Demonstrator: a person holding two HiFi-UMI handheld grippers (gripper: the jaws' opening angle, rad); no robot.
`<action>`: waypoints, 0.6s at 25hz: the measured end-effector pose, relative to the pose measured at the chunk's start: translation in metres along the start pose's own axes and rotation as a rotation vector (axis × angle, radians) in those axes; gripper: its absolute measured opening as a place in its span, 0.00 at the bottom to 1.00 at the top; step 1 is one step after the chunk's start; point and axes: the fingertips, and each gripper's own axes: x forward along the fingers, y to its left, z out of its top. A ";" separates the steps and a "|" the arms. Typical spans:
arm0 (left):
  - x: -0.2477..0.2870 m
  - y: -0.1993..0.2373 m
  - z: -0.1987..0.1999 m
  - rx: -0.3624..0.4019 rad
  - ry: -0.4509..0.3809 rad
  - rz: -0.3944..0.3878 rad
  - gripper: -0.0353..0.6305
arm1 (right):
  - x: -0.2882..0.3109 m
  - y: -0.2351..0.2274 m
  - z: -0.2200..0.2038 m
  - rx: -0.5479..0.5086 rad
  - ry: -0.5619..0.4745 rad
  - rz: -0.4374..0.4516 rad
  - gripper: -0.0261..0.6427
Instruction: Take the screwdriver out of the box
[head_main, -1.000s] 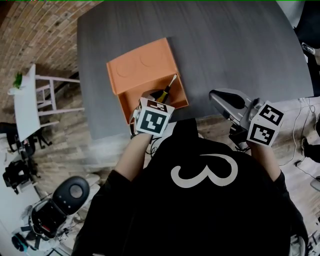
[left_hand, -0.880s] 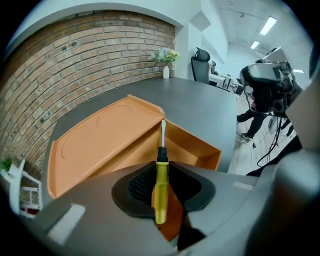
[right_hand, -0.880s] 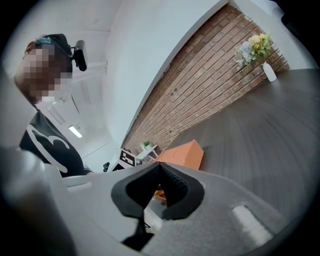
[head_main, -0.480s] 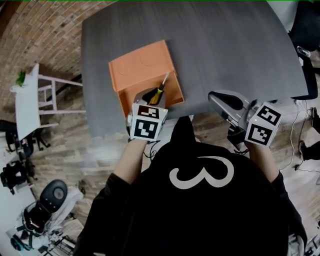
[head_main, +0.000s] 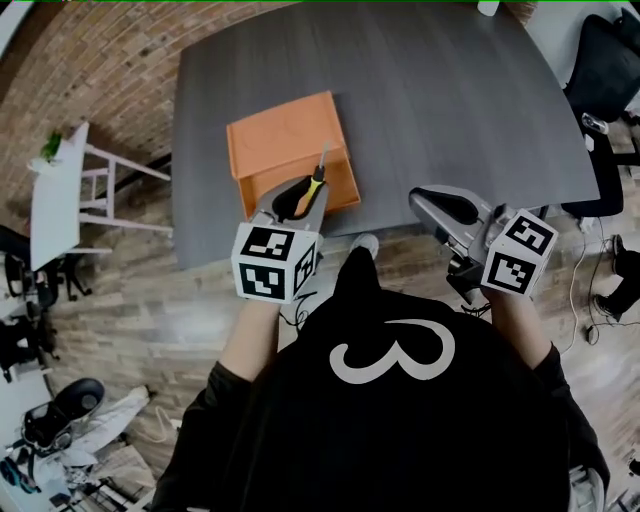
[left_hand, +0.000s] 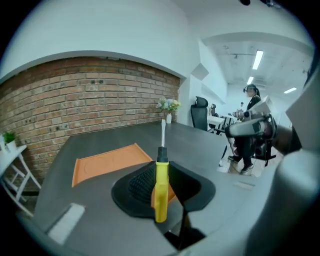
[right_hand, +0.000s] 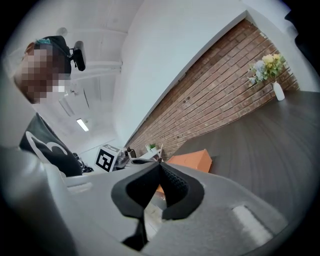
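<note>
Lifted since a second ago, the left gripper now sits higher and closer to the head camera. The screwdriver has come up with it, out of the orange box. The right gripper has shifted only a little.

Head view, looking steeply down: a grey table carries the orange box near its front edge. The left gripper hangs over the near side of the box, clamped on the screwdriver's yellow handle. The metal shaft points away from the person, across the box. The right gripper is off to the right by the table's front edge, well apart from the box.

Left gripper view: the two black jaws press on the yellow handle from either side. The screwdriver stands nearly upright between them, with its black collar and shaft rising above the jaws. The box lies lower down on the table, apart from the tool. Beyond the table are a brick wall and a small vase of flowers.

Right gripper view: the black jaws are closed together, tips touching, with nothing between them. Past them the orange box sits on the table. The left gripper's marker cube shows to the left.
</note>
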 end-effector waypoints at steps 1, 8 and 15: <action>-0.006 -0.006 0.004 -0.031 -0.019 -0.021 0.20 | -0.001 0.004 0.000 -0.009 0.001 0.008 0.04; -0.042 -0.039 0.026 -0.183 -0.133 -0.143 0.20 | -0.001 0.031 0.005 -0.073 0.020 0.056 0.04; -0.072 -0.060 0.037 -0.220 -0.216 -0.183 0.20 | -0.001 0.051 0.008 -0.121 0.021 0.083 0.04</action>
